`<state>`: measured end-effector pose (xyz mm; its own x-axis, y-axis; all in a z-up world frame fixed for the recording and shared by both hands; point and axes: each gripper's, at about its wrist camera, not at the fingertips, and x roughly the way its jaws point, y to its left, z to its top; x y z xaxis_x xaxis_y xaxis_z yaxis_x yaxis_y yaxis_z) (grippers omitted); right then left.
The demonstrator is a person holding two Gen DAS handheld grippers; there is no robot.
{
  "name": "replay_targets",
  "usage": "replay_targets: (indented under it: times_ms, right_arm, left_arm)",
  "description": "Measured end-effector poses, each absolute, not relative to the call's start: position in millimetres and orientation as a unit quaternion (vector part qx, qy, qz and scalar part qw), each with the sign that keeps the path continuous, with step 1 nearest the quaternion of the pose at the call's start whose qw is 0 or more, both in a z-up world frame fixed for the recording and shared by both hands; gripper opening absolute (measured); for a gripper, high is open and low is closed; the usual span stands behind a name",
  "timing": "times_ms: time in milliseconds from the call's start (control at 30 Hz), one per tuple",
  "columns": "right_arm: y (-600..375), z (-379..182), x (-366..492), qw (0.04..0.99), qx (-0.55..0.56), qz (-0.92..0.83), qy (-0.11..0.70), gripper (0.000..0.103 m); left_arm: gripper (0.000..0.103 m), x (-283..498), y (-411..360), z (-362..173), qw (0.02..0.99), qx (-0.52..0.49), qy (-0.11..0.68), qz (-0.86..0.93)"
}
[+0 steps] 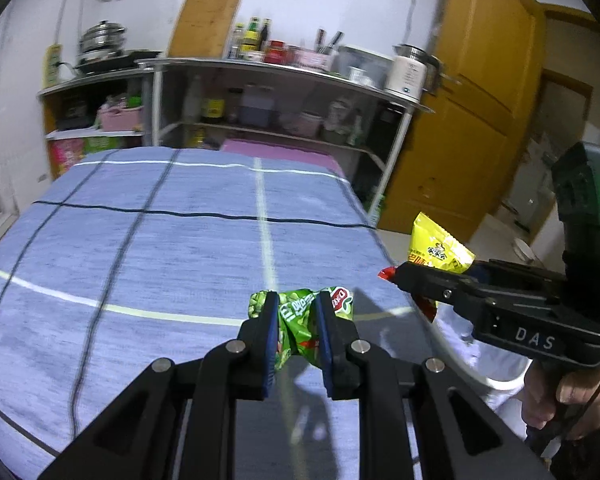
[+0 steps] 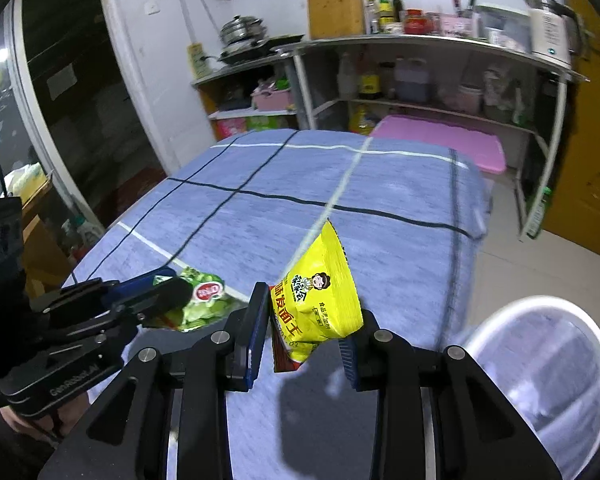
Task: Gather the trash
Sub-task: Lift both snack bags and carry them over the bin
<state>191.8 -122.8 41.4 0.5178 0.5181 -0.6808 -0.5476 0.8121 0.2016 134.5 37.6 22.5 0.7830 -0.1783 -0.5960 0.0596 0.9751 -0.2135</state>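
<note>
You had the left gripper (image 1: 297,320) clamped across the crumpled middle of the green wrapper (image 1: 300,322), held clear above the blue-covered worktop (image 1: 140,248). Your right gripper's (image 2: 306,320) jaws were pressed on the lower half of the yellow packet (image 2: 320,300), beside the white bin (image 2: 540,364). Both looked light, soft and slick; mid-body pinches suited them, though foil could slip.

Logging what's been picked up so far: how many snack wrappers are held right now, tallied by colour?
Green wrapper, in the left tool: 1
Yellow wrapper, in the right tool: 1
Total: 2
</note>
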Motion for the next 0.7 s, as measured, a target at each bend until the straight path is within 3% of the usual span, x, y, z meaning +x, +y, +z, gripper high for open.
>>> replay_targets:
  times_ms: [700]
  right_arm:
    - [-279.4, 17.0, 172.7, 0.892, 0.050, 0.198, 0.403, 0.033]
  left_arm:
    - [0.019, 165.7, -105.9, 12.2, 0.914, -0.038, 0.363, -0.175]
